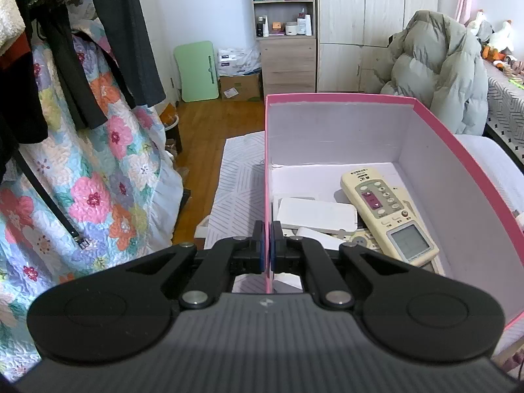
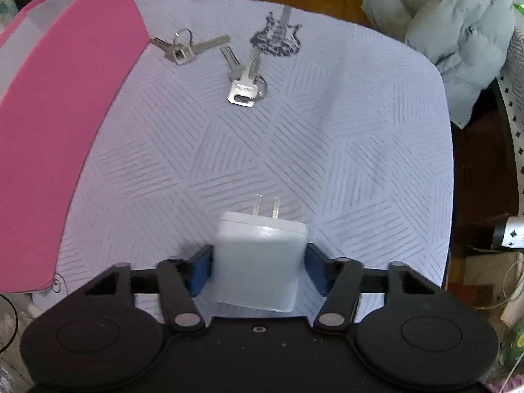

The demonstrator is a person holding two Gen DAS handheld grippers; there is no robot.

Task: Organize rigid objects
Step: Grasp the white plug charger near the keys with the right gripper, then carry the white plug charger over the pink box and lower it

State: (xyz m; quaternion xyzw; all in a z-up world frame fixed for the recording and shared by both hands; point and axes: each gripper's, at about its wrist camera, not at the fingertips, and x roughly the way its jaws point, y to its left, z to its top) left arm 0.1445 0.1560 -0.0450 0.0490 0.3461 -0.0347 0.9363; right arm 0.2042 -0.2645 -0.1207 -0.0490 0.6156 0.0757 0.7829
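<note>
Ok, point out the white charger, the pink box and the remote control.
white charger (image 2: 258,262), right wrist view, middle of its body
pink box (image 1: 435,131), left wrist view, right rim
remote control (image 1: 383,206), left wrist view, button panel

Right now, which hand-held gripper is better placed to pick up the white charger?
The right hand-held gripper: its blue pads flank the white charger on the cloth. The left hand-held gripper is shut on the pink box wall, steadying it.
</note>
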